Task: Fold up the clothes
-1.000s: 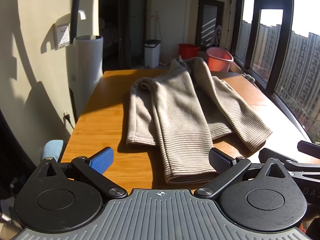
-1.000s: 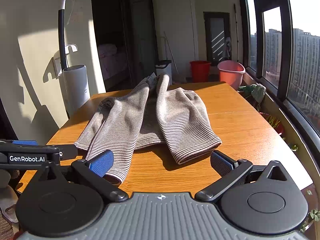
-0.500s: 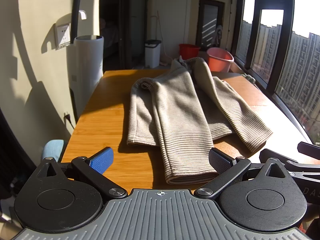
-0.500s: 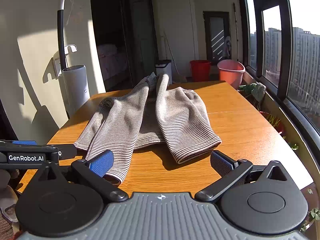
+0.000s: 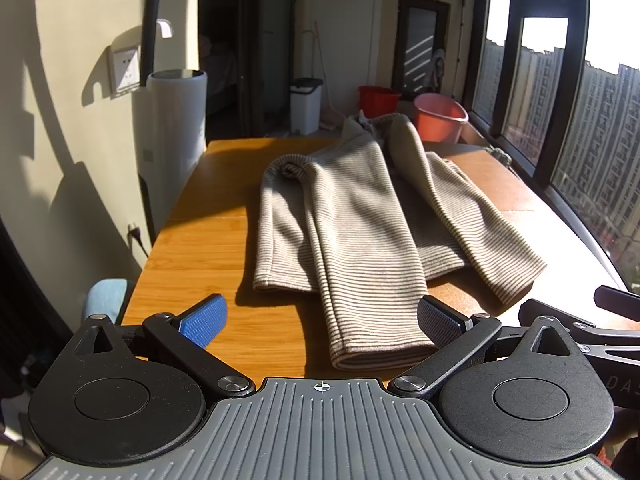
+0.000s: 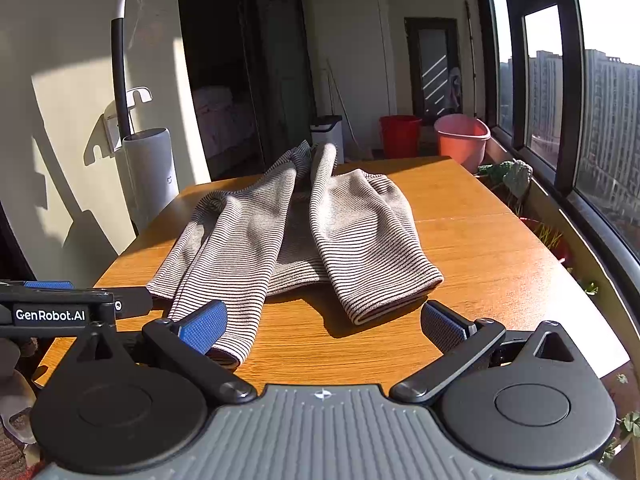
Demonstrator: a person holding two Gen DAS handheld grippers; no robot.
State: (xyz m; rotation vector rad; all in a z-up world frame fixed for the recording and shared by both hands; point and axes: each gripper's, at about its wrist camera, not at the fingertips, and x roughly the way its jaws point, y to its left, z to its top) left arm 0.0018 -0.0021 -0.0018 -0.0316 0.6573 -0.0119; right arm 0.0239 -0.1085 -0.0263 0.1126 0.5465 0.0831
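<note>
While it's lying flat on the wooden table, this striped sweater looks soft and floppy.
Left gripper and right gripper both spread wide, empty; I'd pinch the near cuffs.

Sweater collar (far table end) bunched, details unreadable

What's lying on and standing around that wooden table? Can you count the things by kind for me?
Striped garment: 1
Buckets, red and pink: 2
White bin: 1
White cylinder: 1
Wooden table: 1
Total: 6
</note>
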